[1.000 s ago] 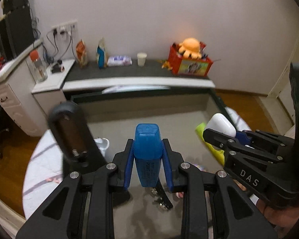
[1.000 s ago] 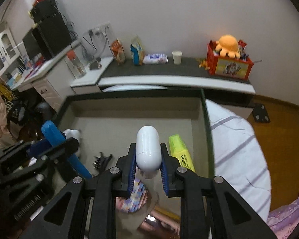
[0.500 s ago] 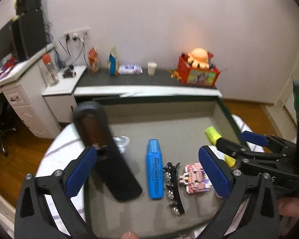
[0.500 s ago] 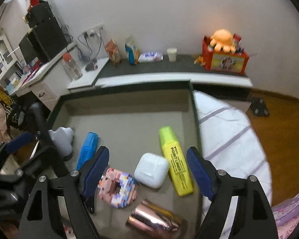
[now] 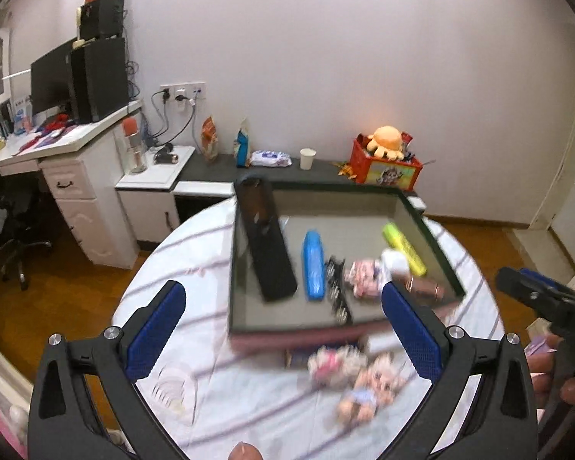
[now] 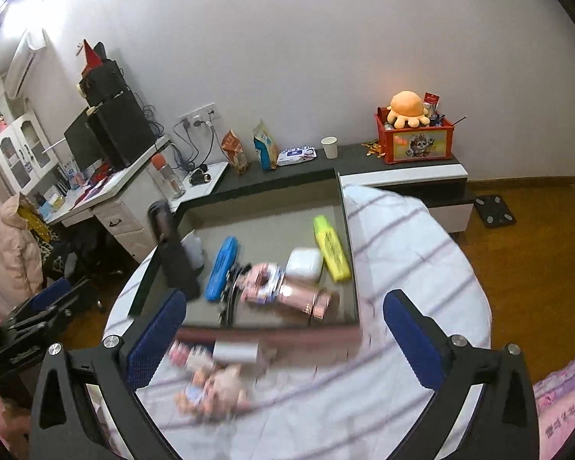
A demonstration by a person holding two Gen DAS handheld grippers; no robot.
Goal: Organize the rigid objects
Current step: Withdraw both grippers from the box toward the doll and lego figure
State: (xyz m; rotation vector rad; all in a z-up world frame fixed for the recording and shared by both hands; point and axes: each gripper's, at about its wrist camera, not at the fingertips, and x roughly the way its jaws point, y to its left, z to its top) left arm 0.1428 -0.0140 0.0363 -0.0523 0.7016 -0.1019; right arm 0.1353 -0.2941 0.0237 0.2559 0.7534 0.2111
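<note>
A dark-rimmed tray sits on the round table. In it lie a black remote, a blue highlighter, a black hair clip, a pink block toy, a white earbud case, a yellow highlighter and a pink metallic tube. My left gripper and right gripper are both open and empty, held above the table in front of the tray.
Small dolls and a white card lie on the striped tablecloth before the tray. A low shelf behind holds a red toy box, a cup and snack bags. A desk stands at the left.
Both grippers let go of their objects, the blue highlighter and the white earbud case, which now lie in the tray. Both grippers have opened wide and pulled back and up from the tray.
</note>
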